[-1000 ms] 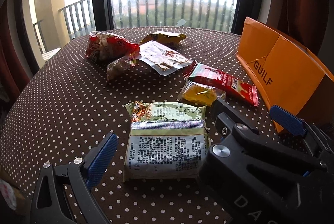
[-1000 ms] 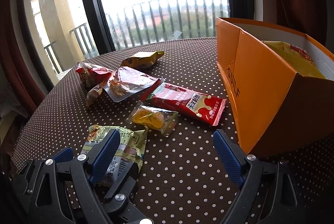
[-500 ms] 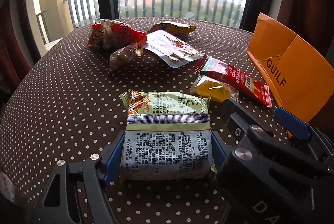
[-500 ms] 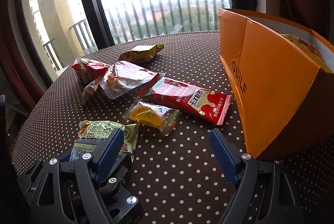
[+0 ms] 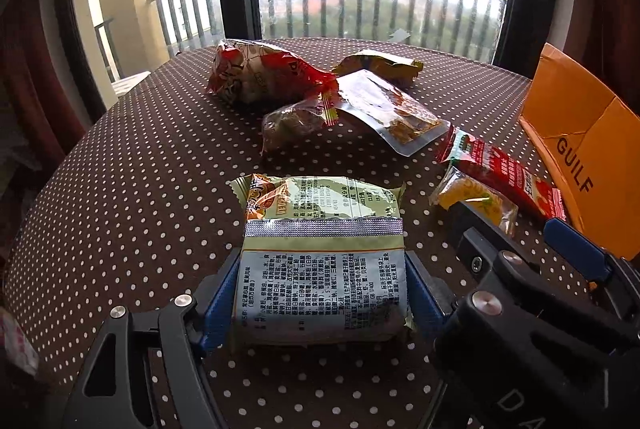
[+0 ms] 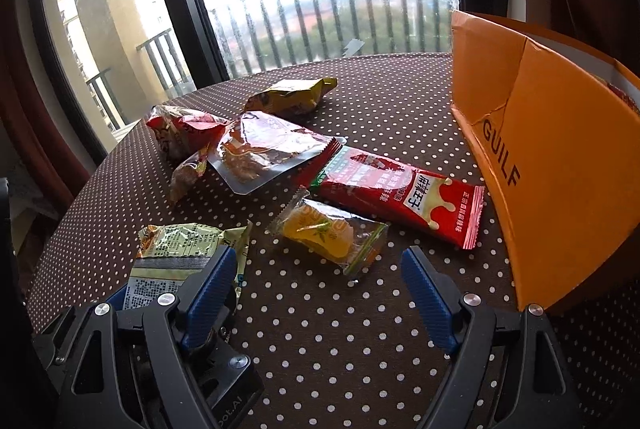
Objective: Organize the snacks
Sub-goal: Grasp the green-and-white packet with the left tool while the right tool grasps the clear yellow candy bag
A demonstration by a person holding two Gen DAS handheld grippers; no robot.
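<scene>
On the dotted table (image 5: 120,189), left gripper (image 5: 320,303) jaws seemingly clamp the green packet (image 5: 322,269); right gripper (image 6: 316,289) jaws gape wide.

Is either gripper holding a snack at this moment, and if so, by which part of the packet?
The left gripper clamps the green snack packet across its two long side edges, at the near end. The right gripper is open and holds nothing.

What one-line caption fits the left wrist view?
Left gripper shut on green snack pack, other snacks and orange box beyond.
</scene>
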